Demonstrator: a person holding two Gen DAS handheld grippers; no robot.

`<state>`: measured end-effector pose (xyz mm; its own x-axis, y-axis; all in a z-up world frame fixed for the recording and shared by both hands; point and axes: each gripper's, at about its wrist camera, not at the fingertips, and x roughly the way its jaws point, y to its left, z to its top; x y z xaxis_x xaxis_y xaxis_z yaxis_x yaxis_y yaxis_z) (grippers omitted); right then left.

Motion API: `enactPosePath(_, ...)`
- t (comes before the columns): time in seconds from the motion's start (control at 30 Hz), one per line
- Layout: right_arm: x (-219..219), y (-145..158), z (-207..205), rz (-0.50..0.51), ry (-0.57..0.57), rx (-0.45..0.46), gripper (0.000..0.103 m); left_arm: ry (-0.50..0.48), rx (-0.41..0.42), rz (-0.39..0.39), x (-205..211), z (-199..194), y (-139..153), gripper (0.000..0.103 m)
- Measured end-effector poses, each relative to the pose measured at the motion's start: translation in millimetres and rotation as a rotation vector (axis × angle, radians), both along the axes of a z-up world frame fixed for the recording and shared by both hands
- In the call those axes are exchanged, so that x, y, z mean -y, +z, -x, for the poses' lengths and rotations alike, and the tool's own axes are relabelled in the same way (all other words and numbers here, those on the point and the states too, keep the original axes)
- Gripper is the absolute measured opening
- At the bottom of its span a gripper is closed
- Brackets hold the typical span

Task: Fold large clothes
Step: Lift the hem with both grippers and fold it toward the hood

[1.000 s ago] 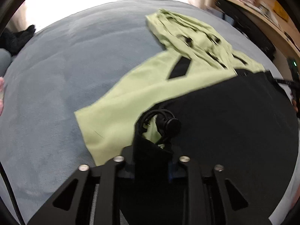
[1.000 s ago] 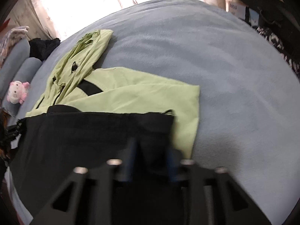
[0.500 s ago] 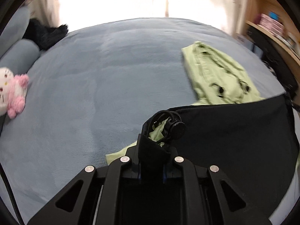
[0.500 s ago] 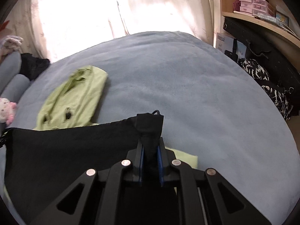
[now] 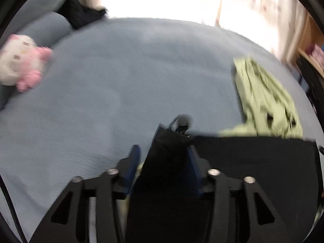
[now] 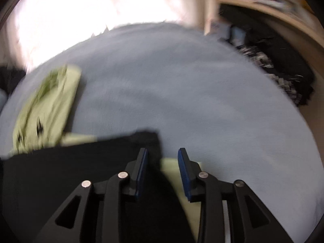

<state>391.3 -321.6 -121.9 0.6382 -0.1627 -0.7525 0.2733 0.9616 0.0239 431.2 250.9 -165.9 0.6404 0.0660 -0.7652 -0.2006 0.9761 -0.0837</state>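
Note:
A large garment, light green (image 5: pixel 263 101) with a black part (image 5: pixel 253 162), lies on the blue-grey bed cover (image 5: pixel 121 81). The black part is folded over the green, leaving the green hood end (image 6: pixel 46 109) bare. My left gripper (image 5: pixel 163 151) is opening. A black corner with a cord stopper (image 5: pixel 183 121) stands between its jaws, clear of the left pad. My right gripper (image 6: pixel 163 151) is opening too. The other black corner (image 6: pixel 149 139) lies by its left finger (image 6: pixel 141 162), with green cloth (image 6: pixel 172 166) below the gap.
A pink and white plush toy (image 5: pixel 20 66) and a dark heap of clothes (image 5: pixel 81 16) sit by grey pillows at the far left. A wooden shelf (image 6: pixel 273 14) and dark patterned clothes (image 6: pixel 283 70) stand beside the bed at the right. Bright curtains hang behind.
Both grippers carried the black edge forward over the green cloth, covering most of it. Both were shut on the black corners and now stand with their jaws apart.

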Motion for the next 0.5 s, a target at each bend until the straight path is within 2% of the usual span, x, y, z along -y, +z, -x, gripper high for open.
enactPosePath(0.07,-6.4,16.2,14.2,-0.030,-0.042,0.095,0.050,0.034,0.066,-0.014,2.5,10.8,15.3,0.055)
enactPosePath(0.13,-32.9,26.5,23.8,-0.119,0.057,0.184,0.051,0.006,0.096,-0.013,16.2,18.0,23.8,0.052)
enactPosePath(0.17,-46.7,27.2,23.5,-0.116,0.088,0.181,0.051,-0.021,0.093,-0.012,27.3,18.4,24.2,0.041)
enactPosePath(0.2,-71.2,25.8,20.8,-0.099,0.139,0.155,0.051,-0.043,0.078,-0.019,40.3,16.4,21.6,0.033)
enactPosePath(0.23,-102.0,21.6,17.3,-0.095,0.215,0.124,0.051,-0.059,0.059,-0.021,49.2,16.3,18.7,0.019)
enactPosePath(0.27,-125.6,16.6,15.0,-0.107,0.280,0.097,0.051,-0.071,0.034,-0.012,61.8,12.2,13.6,0.015)
enactPosePath(0.37,-196.3,-1.3,8.2,-0.137,0.446,0.033,0.051,-0.110,0.004,0.015,90.4,0.1,0.6,0.015)
enactPosePath(0.43,-244.1,-21.6,1.2,-0.112,0.546,-0.040,0.051,-0.132,-0.022,-0.025,109.9,-5.7,-12.7,0.015)
enactPosePath(0.5,-260.9,-38.4,-5.7,-0.041,0.557,-0.089,0.051,-0.146,-0.061,-0.098,121.7,-13.0,-29.0,0.015)
